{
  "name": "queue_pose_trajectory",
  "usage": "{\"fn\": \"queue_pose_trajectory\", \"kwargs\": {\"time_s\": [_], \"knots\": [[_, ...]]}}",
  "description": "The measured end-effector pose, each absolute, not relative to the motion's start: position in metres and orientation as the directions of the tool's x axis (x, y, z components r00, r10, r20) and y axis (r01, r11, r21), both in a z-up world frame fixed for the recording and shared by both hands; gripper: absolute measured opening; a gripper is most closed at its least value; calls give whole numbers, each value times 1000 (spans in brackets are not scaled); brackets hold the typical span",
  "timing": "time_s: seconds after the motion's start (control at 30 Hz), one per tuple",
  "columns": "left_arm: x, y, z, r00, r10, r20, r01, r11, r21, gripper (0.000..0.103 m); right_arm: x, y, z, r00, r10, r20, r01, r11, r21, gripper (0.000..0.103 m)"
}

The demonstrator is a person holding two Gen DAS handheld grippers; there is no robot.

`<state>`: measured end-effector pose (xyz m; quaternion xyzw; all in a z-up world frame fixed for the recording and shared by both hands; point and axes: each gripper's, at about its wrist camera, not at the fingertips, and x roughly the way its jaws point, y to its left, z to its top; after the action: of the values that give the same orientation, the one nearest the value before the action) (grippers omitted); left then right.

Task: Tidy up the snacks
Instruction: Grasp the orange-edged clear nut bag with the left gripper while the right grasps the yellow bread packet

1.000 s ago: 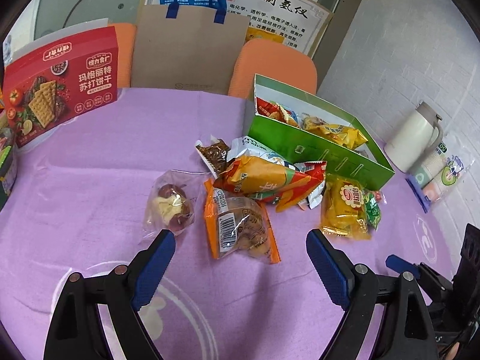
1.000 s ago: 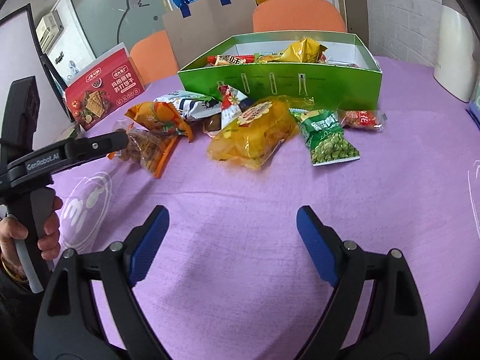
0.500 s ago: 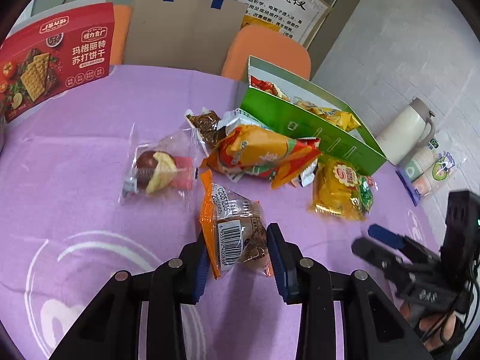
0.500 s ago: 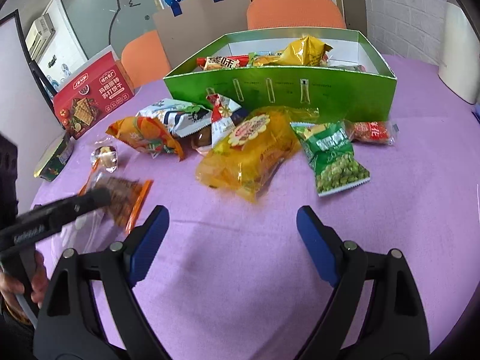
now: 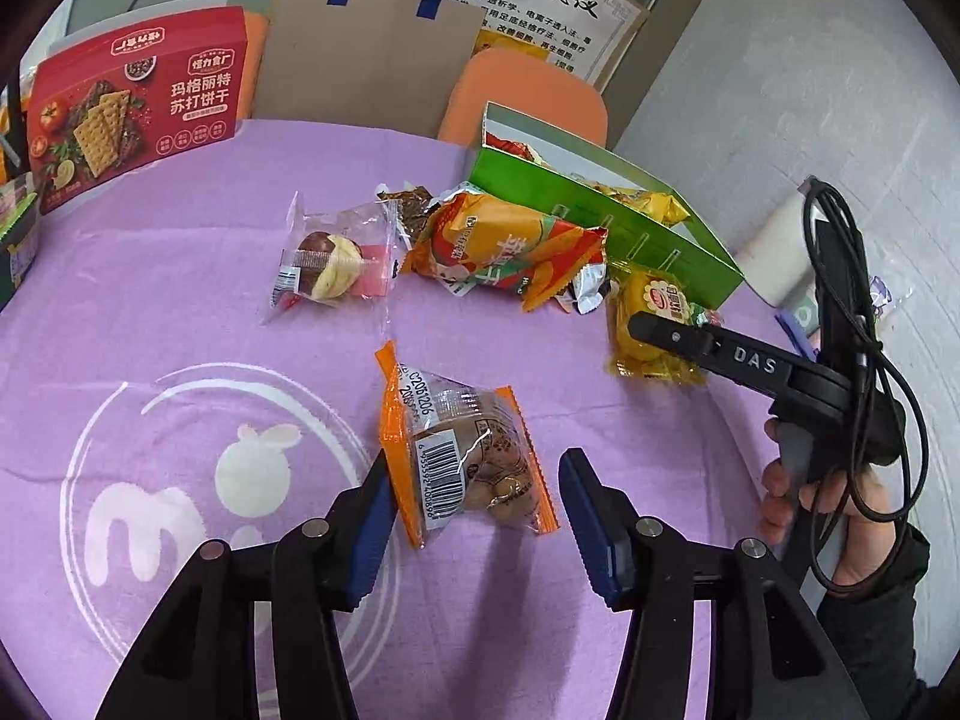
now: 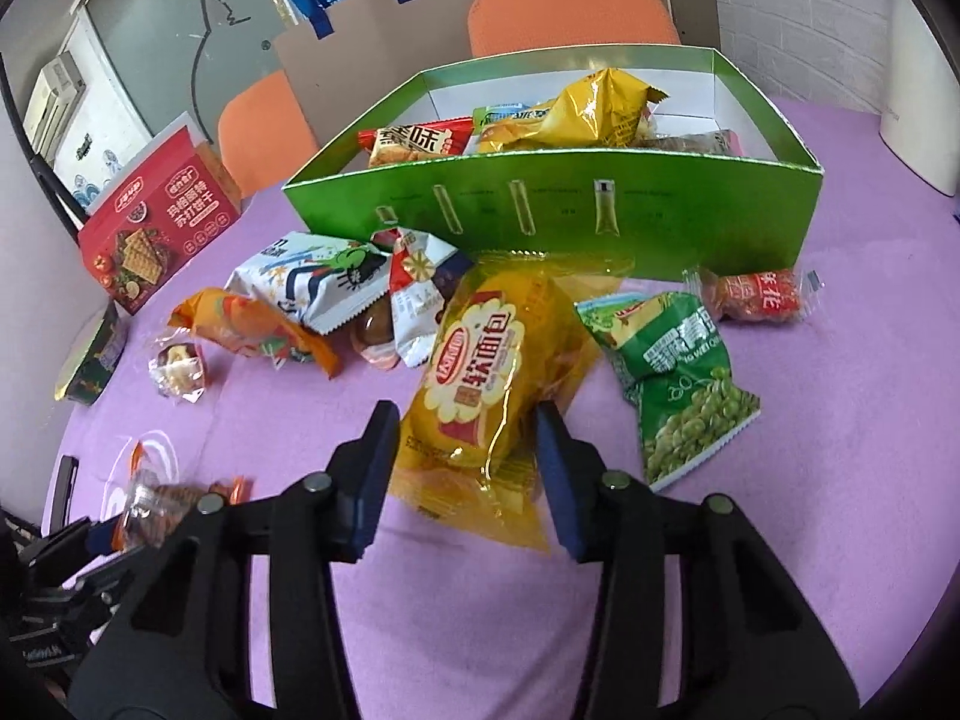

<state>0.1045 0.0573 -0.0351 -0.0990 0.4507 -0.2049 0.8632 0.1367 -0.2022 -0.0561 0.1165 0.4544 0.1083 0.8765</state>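
Note:
An orange-edged clear packet of nuts [image 5: 462,456] lies on the purple cloth between the jaws of my left gripper [image 5: 477,462]. Those jaws are opening: the left pad touches the packet's edge and the right pad stands clear of it. My right gripper [image 6: 467,414] is closing on a yellow bread packet [image 6: 480,360], with both pads against its sides. The green box [image 6: 600,222] stands just behind and holds several snacks. Seen from the left wrist, the right gripper [image 5: 636,321] reaches over the same yellow packet [image 5: 648,306].
Loose snacks lie in front of the box: a green pea packet [image 6: 678,384], a small red sweet [image 6: 756,297], an orange bag [image 5: 504,246] and a clear date packet [image 5: 330,258]. A red cracker box [image 5: 132,102] stands far left, a white flask [image 5: 774,264] to the right.
The left jaws closed around the orange-edged packet and have since spread apart again. The right gripper moved forward to the yellow bread packet and its jaws narrowed around it.

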Motion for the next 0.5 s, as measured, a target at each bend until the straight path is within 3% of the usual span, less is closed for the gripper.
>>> {"fn": "queue_pose_trajectory", "kwargs": {"time_s": [0.23,0.5], "knots": [[108,55,-47,474,-457,-752,246,889,-385,60,88,-205,-50,526,338,-780,-187,941,282,47],[109,58,-45,466,-466,-752,205,884,-421,59,84,-205,-41,558,320,-766,-160,947,279,64]]}}
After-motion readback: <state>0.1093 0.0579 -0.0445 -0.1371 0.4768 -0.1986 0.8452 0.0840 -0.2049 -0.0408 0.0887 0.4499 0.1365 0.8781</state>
